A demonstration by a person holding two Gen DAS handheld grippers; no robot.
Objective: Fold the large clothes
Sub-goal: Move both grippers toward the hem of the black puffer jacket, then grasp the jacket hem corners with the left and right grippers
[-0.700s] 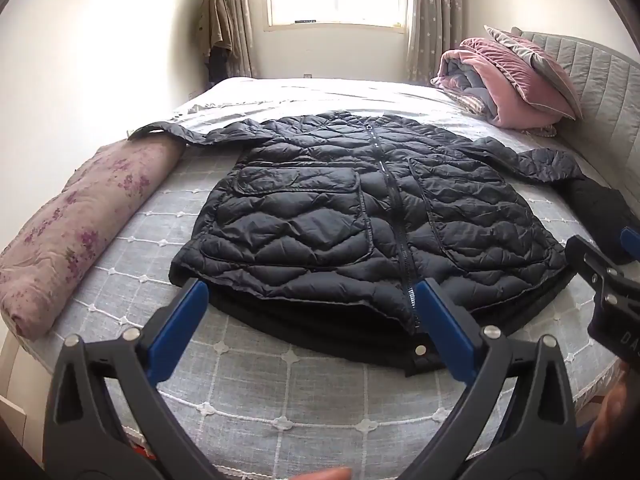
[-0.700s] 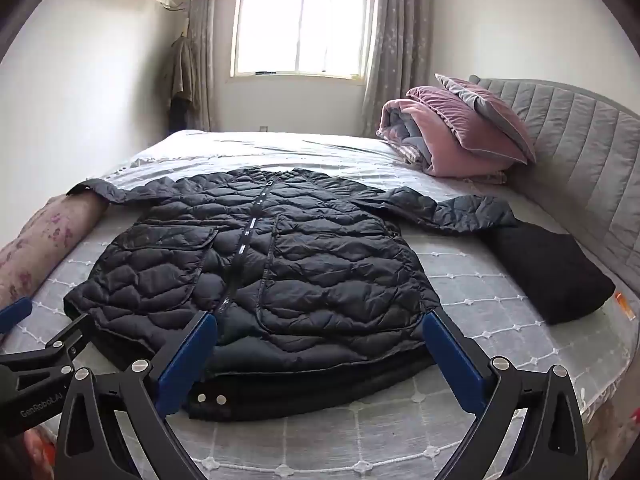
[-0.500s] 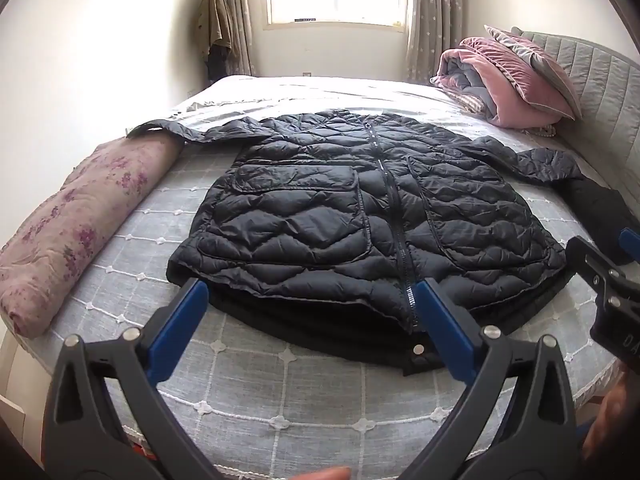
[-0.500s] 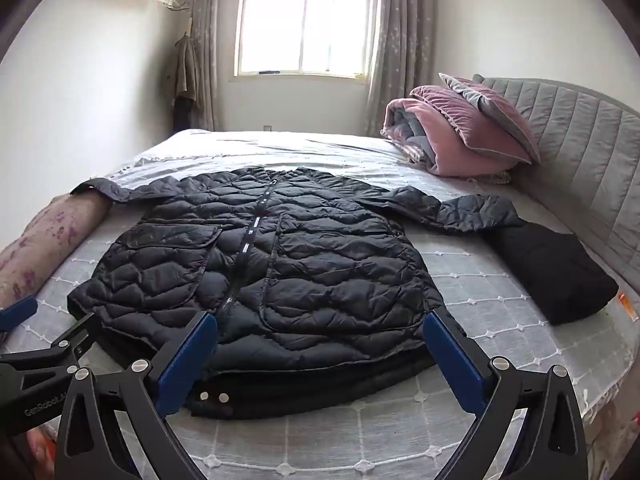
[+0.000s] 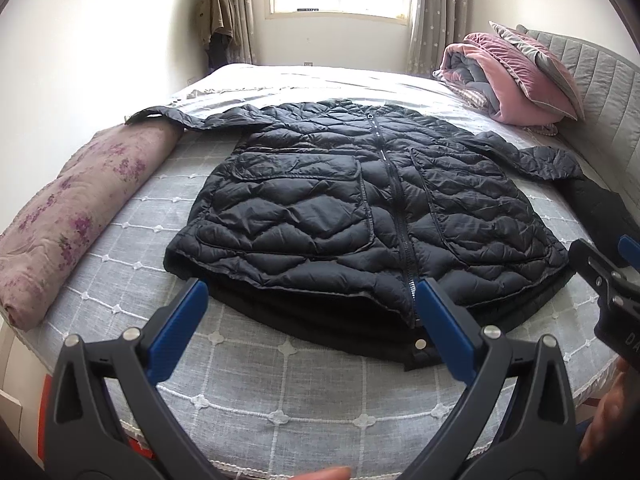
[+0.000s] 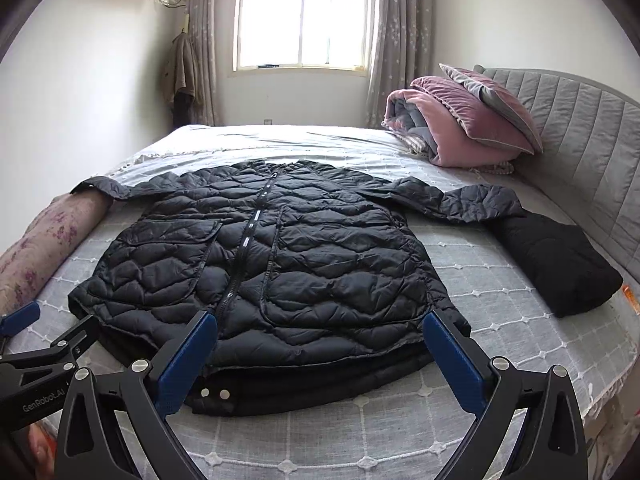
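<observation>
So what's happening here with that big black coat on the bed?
A person holds a two-finger gripper in each hand, about to fold the coat. It lies flat and zipped on the bed, sleeves spread out. The left gripper and right gripper both hover open near the hem, touching nothing. No fold has been made yet. A folded black garment sits by the right sleeve.

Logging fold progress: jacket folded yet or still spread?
Spread. The jacket lies flat on the bed, zipped front up, both sleeves out sideways. Both grippers are open and off it.
</observation>
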